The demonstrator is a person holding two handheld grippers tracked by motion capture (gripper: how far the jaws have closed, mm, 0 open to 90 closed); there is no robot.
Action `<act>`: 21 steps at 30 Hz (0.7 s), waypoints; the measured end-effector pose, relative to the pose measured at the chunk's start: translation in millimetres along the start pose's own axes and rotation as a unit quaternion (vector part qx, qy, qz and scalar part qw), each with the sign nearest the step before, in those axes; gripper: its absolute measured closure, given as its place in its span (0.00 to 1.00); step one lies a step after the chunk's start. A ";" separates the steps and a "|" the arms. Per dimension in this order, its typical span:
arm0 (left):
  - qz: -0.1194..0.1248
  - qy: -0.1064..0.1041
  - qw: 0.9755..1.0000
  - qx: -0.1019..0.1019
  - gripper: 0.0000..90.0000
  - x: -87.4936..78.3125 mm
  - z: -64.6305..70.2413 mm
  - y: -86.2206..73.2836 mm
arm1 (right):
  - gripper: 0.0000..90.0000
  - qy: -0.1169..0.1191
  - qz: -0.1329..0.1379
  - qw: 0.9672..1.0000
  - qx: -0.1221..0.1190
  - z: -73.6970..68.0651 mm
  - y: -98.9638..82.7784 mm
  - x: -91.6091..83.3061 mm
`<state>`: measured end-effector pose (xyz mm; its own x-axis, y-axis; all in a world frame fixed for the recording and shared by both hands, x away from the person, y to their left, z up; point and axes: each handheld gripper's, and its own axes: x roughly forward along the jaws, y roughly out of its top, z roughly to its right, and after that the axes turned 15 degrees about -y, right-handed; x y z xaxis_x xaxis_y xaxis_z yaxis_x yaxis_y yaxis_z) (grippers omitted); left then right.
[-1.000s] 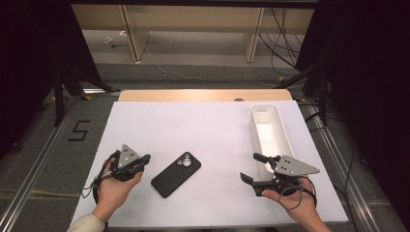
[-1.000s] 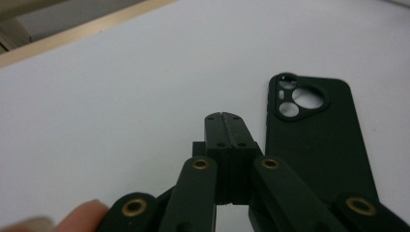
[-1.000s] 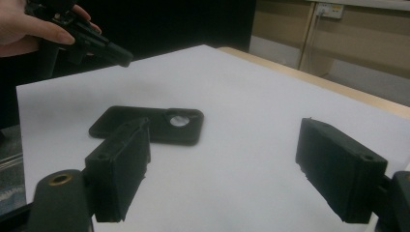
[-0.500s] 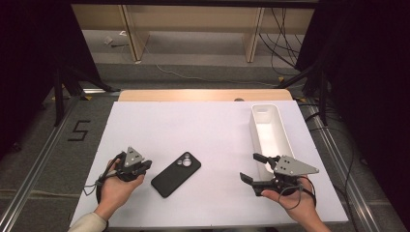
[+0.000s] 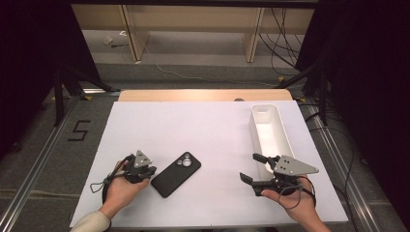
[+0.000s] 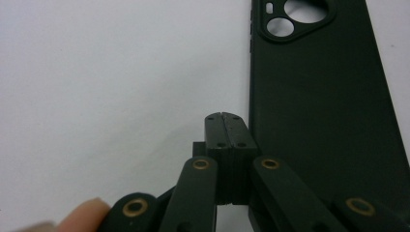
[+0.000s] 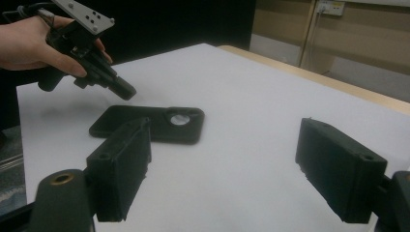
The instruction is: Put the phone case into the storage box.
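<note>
Phone case (image 5: 176, 174) beside L gripper (image 5: 149, 170)

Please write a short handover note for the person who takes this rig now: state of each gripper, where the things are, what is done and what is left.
Left gripper: jaws shut, empty, tip beside the near end of the black phone case; contact unclear.
Right gripper: jaws open, empty, held above the table beside the near end of the white bin.
Phone case: flat on the white table, camera cutout up, between the two grippers.
Done: nothing moved or gripped yet.
Left: probably nudge or lift the case; the bin seems a likely goal.
</note>
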<state>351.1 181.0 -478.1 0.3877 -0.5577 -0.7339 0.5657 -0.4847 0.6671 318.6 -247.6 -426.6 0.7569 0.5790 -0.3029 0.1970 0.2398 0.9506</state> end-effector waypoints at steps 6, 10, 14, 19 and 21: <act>-0.005 -0.004 1.000 -0.002 1.00 2.2 0.5 -0.4 | 0.24 0.002 -0.001 1.000 0.001 0.5 -0.8 0.7; -0.010 -0.008 1.000 -0.004 1.00 3.2 0.1 -1.2 | 0.24 0.002 -0.001 1.000 0.000 0.4 -1.0 1.1; -0.016 -0.011 1.000 -0.003 1.00 4.1 0.3 -1.7 | 0.24 0.003 -0.001 1.000 0.001 0.4 -1.4 1.6; -0.025 -0.014 1.000 -0.003 1.00 5.5 0.5 -2.5 | 0.24 0.003 -0.001 1.000 0.000 0.5 -1.5 1.6; -0.026 -0.017 0.999 -0.006 1.00 5.7 0.4 -3.1 | 0.24 0.003 -0.001 1.000 0.001 0.6 -1.6 1.6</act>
<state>351.2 179.1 -484.4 0.3323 -0.5541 -0.7633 0.5940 -0.5057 0.6257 319.9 -247.5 -428.5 0.7525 0.5834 -0.3057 0.2001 0.2396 0.9500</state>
